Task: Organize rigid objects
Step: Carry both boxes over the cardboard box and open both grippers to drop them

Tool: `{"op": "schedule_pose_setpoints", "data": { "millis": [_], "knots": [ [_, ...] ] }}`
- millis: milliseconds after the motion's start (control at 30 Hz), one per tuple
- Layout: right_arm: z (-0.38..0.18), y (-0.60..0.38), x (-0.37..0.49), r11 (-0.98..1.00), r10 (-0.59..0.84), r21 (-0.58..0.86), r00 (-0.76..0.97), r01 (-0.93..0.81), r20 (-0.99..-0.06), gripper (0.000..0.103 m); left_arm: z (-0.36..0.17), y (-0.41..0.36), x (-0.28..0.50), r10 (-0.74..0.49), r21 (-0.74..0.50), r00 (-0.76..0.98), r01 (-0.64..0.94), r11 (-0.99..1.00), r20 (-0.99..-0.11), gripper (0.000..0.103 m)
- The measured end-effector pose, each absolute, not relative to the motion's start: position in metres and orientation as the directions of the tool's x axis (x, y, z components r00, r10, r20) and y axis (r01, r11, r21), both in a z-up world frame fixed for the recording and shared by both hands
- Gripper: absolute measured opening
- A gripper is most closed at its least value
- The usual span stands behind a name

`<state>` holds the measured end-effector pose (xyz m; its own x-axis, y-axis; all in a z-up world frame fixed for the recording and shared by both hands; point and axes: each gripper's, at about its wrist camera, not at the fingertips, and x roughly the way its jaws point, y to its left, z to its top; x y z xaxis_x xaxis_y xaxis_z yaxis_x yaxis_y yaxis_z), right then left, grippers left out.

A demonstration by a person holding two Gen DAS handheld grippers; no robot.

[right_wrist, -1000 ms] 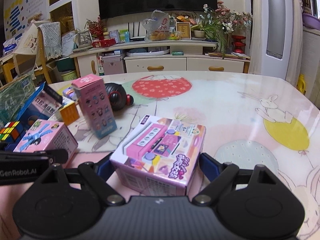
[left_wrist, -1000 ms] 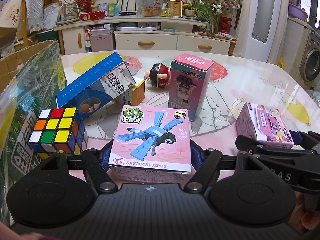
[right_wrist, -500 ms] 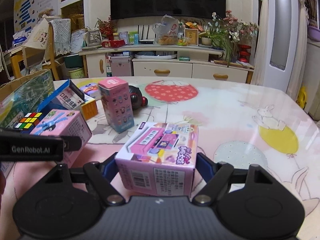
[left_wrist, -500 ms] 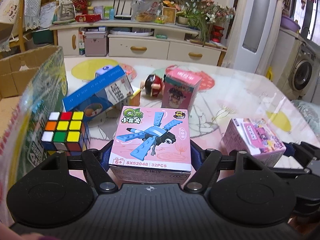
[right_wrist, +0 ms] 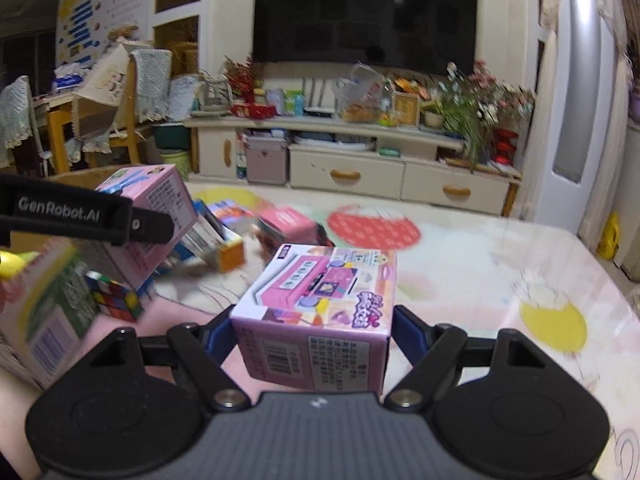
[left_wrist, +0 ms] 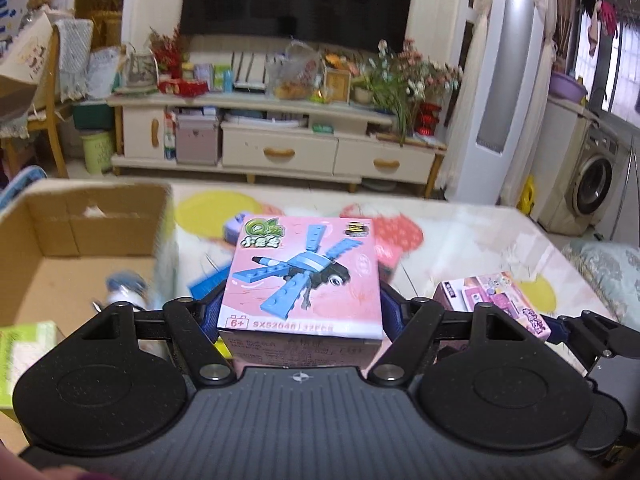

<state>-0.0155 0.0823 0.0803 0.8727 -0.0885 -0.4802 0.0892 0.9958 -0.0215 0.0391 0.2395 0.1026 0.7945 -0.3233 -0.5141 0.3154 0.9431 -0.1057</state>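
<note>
Cardboard box (left_wrist: 80, 236) sits just left of the left gripper (left_wrist: 300, 312), closing on the dragonfly box (left_wrist: 302, 276); right gripper (right_wrist: 314, 332), clamping the pink toy box (right_wrist: 320, 312), is farther right w/ more to travel.

Dark television (right_wrist: 365, 16) on cream wall above cluttered low cabinet (left_wrist: 276, 136); washing machine (left_wrist: 592, 182) far right; wooden chair (right_wrist: 96, 120) left.

Glossy cartoon-printed table (right_wrist: 500, 264) with red and yellow balloon shapes, bearing an open brown cardboard box (left_wrist: 92, 220) at its left edge, a multicoloured puzzle cube (right_wrist: 116, 300) and a blurred cluster of small packages (right_wrist: 224, 228) nearby.
</note>
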Motion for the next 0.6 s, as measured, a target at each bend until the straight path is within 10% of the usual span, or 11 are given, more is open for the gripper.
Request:
{"op": "schedule_pose_setpoints", "data": {
  "millis": [600],
  "knots": [
    [0.125, 0.179, 0.030, 0.982, 0.127, -0.079, 0.909, -0.172, -0.398, 0.080, 0.126, 0.316, 0.072, -0.147, -0.127, 0.860, 0.096, 0.987, -0.489, 0.088]
  ]
}}
